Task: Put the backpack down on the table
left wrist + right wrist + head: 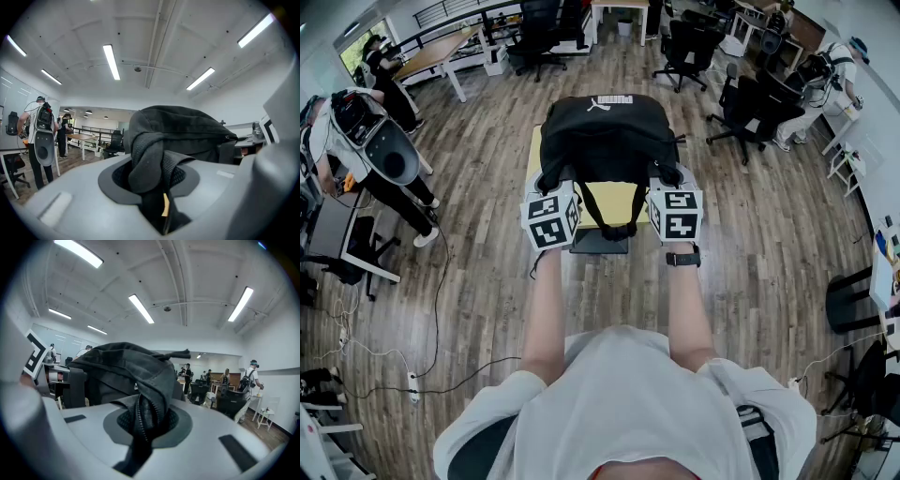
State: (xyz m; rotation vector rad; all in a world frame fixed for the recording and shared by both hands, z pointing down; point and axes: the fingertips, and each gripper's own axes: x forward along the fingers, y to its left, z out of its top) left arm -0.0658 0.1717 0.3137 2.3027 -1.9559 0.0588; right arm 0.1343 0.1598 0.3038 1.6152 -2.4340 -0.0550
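Black fabric backpack (605, 141) hangs over the small yellow tabletop (628, 199), covering its far edge. Left tool (157, 187) pinches a fold of it; right tool (140, 427) clamps it at the zipper. Step: set-down. Next: lower until the base bears, then release both tools. Base contact is hidden, so I cannot tell whether it is resting.

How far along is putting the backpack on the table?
Done: both grips are made. In hand: the left hand-held gripper and right hand-held gripper each clamp fabric of the black backpack, holding it over the yellow table; contact isn't visible. Left: lower it, then release.
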